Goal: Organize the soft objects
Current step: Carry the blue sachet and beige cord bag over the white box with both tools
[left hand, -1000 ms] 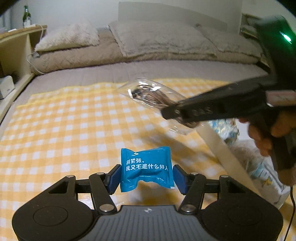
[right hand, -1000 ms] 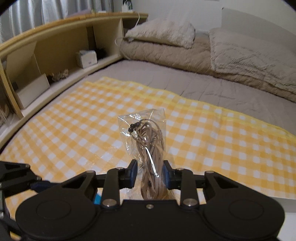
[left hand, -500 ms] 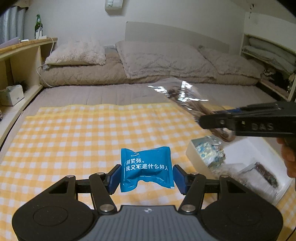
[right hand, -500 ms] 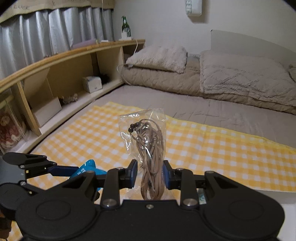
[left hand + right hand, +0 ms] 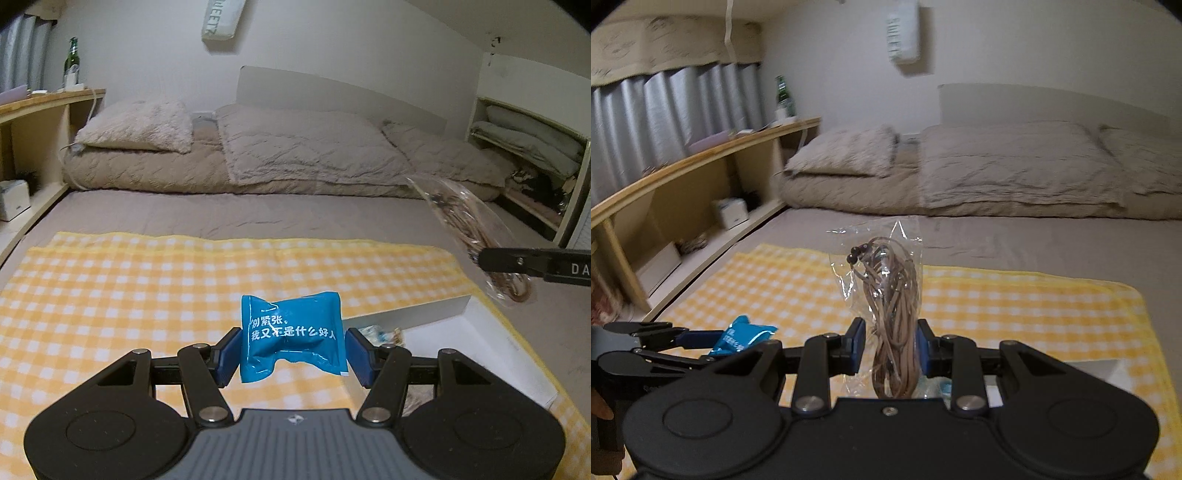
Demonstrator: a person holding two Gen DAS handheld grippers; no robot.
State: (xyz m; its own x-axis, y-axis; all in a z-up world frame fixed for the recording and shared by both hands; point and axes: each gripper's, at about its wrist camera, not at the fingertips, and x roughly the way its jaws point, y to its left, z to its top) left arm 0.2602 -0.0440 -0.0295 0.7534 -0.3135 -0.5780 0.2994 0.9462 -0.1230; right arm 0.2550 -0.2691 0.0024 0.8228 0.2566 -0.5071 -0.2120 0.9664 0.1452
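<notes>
Pinching a blue packet (image 5: 293, 338) in left jaws, clear bag of cord (image 5: 892, 314) in right, white box (image 5: 476, 343) below holding packets

**Camera setup: 2 wrist fisheyes over the bed**

Left wrist view: looks forward along the left tongs (image 5: 291, 354), tilted down, close above the yellow checked cloth (image 5: 129, 295), facing the pillows (image 5: 295, 147) and headboard. Right tongs (image 5: 532, 264) enter from the right edge.

Right wrist view: looks forward along the right tongs (image 5: 891, 345), tilted down, facing the same pillows (image 5: 1015, 162), turned more toward the wooden shelf (image 5: 701, 155). Left tongs (image 5: 701, 338) show at lower left.

Shared by both: cloth (image 5: 1015, 302), pillows, green bottle (image 5: 72, 62) (image 5: 783, 96), white box (image 5: 461, 332) (image 5: 1108, 369).
</notes>
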